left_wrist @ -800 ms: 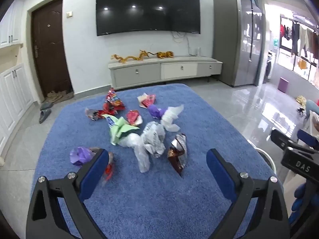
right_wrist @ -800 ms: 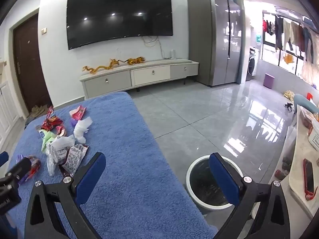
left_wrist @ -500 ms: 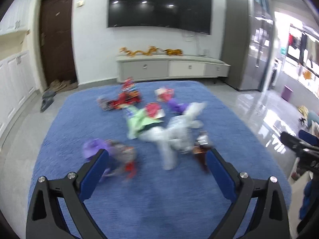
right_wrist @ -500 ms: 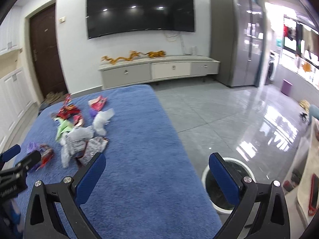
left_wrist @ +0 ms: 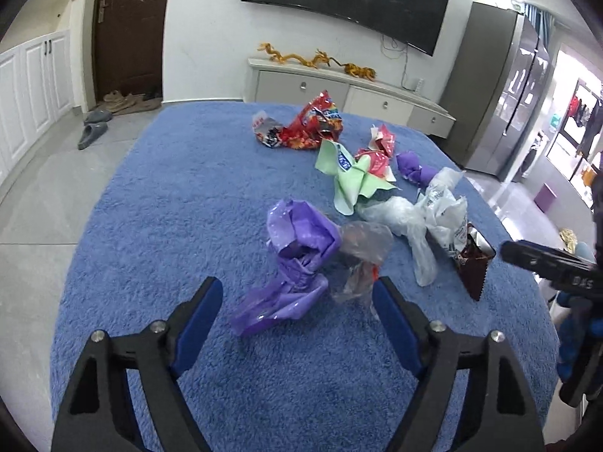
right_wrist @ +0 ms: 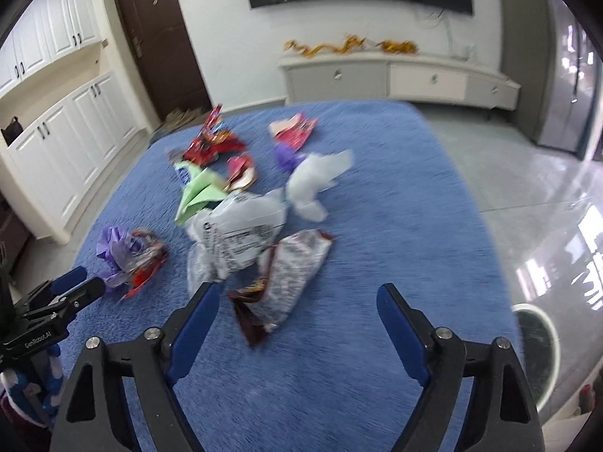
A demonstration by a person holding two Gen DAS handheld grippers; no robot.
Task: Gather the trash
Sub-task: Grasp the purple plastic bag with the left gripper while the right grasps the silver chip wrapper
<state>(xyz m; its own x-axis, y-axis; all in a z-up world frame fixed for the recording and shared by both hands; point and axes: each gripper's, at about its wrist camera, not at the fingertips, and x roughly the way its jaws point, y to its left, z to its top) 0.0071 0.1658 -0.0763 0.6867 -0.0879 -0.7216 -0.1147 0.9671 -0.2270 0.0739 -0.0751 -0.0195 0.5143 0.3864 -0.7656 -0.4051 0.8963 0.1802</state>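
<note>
Crumpled trash lies on a blue rug point(left_wrist: 181, 203). My left gripper point(left_wrist: 297, 297) is open, its fingers either side of a purple plastic bag point(left_wrist: 297, 248) with a clear wrapper point(left_wrist: 363, 245) beside it. Beyond lie a green paper point(left_wrist: 350, 177), white plastic bags point(left_wrist: 429, 214) and red snack wrappers point(left_wrist: 312, 128). My right gripper point(right_wrist: 297, 301) is open just before a brown and silver snack bag point(right_wrist: 286, 282), which also shows in the left view point(left_wrist: 473, 263). A white-rimmed bin point(right_wrist: 537, 342) stands on the floor at the right.
A grey TV cabinet point(left_wrist: 339, 86) stands against the far wall under a wall TV point(left_wrist: 346, 0). White cupboards point(right_wrist: 64, 139) and a brown door point(left_wrist: 128, 30) are to the left. Slippers point(left_wrist: 92, 132) lie on the tiled floor. A grey fridge point(left_wrist: 493, 86) stands at right.
Both grippers have moved forward and down toward the trash pile. The left now straddles the purple bag; the right has swung left from the bin toward the brown snack bag.
</note>
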